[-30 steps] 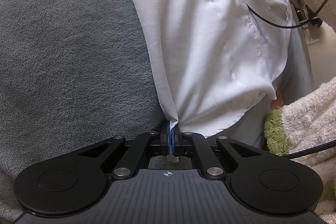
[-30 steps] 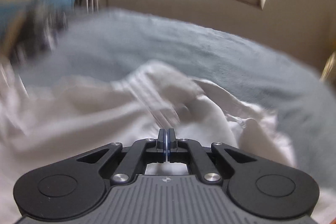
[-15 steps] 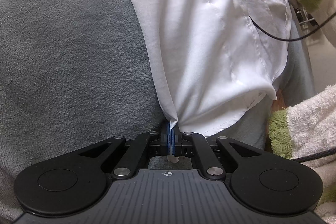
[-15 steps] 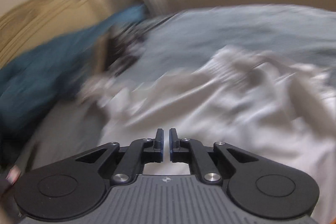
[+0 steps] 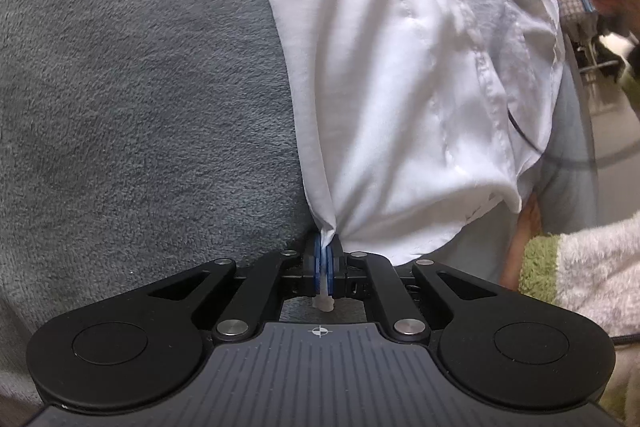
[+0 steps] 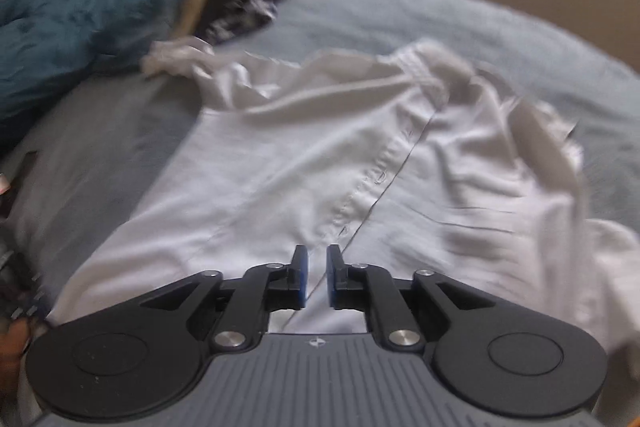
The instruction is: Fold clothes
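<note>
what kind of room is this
Most likely a bedroom: the white shirt lies on a grey fleece blanket spread like a bed cover, with a teal duvet bunched beside it.

Your right gripper (image 6: pixel 316 267), shut a second ago and slightly parted half a second ago, now shows a wider gap between its pads. Its view swings from the window to the blue bedding, then settles over the shirt (image 6: pixel 360 163) placket. In the left view, the cable across the shirt (image 5: pixel 400 67) shifts rightward.
</note>
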The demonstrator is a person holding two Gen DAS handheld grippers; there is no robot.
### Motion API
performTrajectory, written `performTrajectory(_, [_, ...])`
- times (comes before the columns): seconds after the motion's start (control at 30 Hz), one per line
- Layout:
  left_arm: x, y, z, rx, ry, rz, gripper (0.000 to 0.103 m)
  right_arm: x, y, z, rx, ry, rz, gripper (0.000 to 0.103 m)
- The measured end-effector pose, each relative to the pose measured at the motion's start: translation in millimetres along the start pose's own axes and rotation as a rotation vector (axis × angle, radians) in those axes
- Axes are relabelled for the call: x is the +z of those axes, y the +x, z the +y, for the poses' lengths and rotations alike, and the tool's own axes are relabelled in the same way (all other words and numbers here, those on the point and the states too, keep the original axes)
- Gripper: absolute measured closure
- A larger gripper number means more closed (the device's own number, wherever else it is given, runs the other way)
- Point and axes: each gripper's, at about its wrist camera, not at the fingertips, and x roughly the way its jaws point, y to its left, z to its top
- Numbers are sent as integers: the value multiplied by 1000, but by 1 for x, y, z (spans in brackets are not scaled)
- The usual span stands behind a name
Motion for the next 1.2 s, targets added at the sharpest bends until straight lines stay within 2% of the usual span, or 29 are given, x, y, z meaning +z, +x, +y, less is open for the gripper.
performTrajectory(0.07, [2,1,-2,-1,8,-1,98,-4,-33,6,16,-6,-53,73])
performTrajectory(0.13, [2,1,-2,-3,16,0,98,-9,-66,14,47,-7,-112,71])
performTrajectory(0.17, [2,1,-3,-3,19,1,97,-12,-79,17,79,4,-128,64])
performTrajectory(0.2, [2,2,-3,-3,19,2,97,-16,-83,16,152,44,-116,49])
performTrajectory(0.23, [3,2,-4,-4,19,4,97,-21,-88,15,225,83,-104,40])
performTrajectory(0.27, [3,3,-5,-5,20,5,95,-26,-88,15,282,122,-82,27])
performTrajectory(0.33, [3,2,-7,-5,27,4,91,-43,-68,21,319,207,5,26])
performTrajectory(0.47, [-5,-1,-12,4,56,-11,83,-89,-6,26,333,463,186,37])
performTrajectory(0.57, [-9,-2,-16,23,72,-20,82,-113,21,28,325,566,242,51])
performTrajectory(0.73, [-16,-3,-17,34,67,-27,82,-127,31,43,281,528,265,74])
performTrajectory(0.8, [-18,-3,-17,38,74,-30,82,-128,32,50,265,495,263,97])
performTrajectory(0.83, [-18,-2,-17,39,77,-32,82,-128,31,51,253,488,255,101])
performTrajectory(1.2, [-18,-2,-19,46,102,-33,81,-126,20,56,112,403,178,103])
